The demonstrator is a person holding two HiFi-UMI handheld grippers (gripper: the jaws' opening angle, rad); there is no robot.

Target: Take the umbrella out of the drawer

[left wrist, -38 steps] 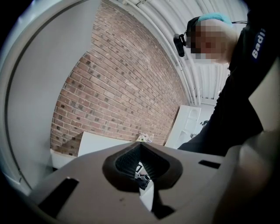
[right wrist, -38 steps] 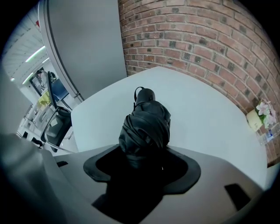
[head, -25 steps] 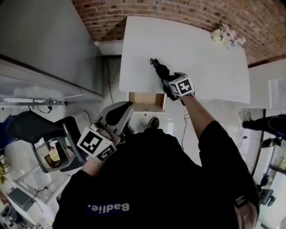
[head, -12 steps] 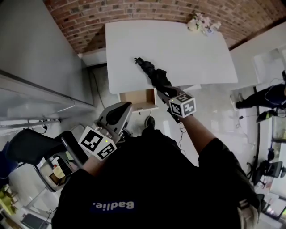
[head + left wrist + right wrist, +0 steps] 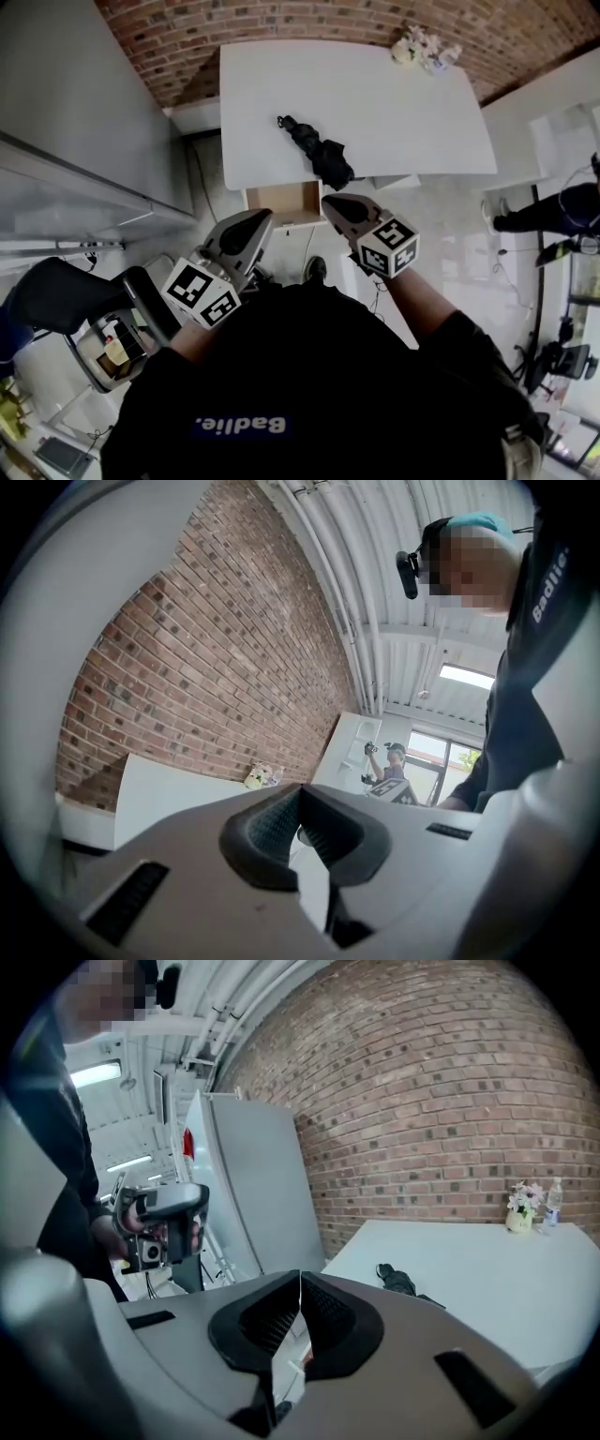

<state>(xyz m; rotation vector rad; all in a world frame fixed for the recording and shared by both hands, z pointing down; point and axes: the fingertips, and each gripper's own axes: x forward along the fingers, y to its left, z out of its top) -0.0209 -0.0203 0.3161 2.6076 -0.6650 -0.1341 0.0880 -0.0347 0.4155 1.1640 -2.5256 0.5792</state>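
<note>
The folded black umbrella [image 5: 314, 150] lies on the white table [image 5: 412, 112], close to its near edge, and nothing touches it. Below that edge the wooden drawer [image 5: 283, 199] stands open. My right gripper [image 5: 330, 200] hovers off the table, short of the umbrella, its jaws shut with nothing between them. In the right gripper view the umbrella [image 5: 401, 1282] shows beyond the closed jaws of the right gripper [image 5: 300, 1279]. My left gripper [image 5: 265, 217] is held near my body beside the drawer, shut and empty. Its pads meet in the left gripper view [image 5: 302, 791].
A small flower vase and a bottle [image 5: 419, 45] stand at the table's far corner. A tall grey cabinet [image 5: 84, 112] is at the left. A dark chair [image 5: 66, 286] is near my left side. Another person [image 5: 562, 211] stands at the right.
My right gripper let go of the umbrella, drew back off the table toward me and closed. The umbrella stays on the table. The left gripper has hardly moved.
</note>
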